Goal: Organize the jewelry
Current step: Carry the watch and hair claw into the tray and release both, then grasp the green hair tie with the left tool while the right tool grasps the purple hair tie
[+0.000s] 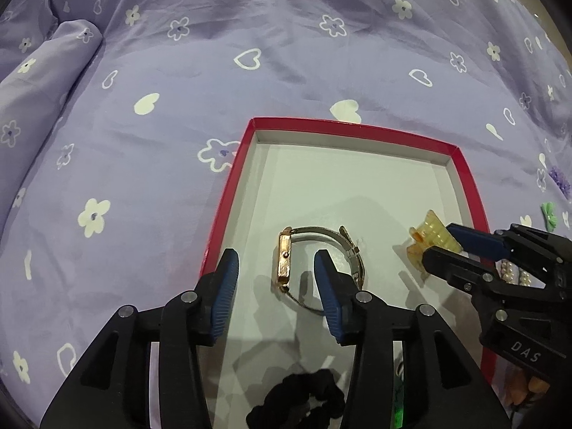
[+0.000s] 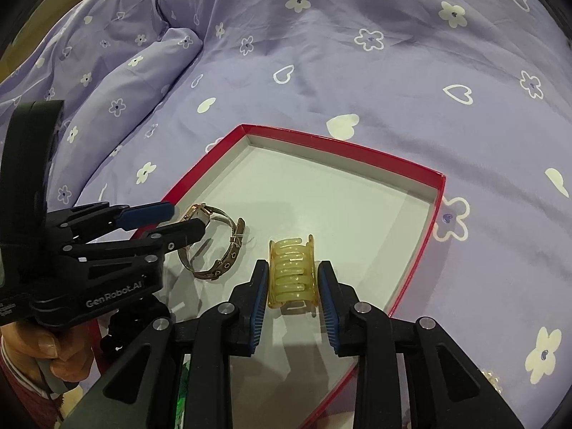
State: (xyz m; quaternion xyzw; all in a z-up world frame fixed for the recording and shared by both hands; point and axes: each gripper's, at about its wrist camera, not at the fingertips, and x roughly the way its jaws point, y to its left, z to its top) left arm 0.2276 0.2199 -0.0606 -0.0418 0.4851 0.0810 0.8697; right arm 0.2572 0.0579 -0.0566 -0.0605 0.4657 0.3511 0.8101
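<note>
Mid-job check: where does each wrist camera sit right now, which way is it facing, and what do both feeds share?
Left wrist: rides the left gripper, open over the gold watch in the red box; right gripper enters at right.
Right wrist: rides the right gripper, closed on the yellow hair claw; left gripper and the holding hand show at left.
Shared: box, watch, claw, purple bedsheet.
</note>
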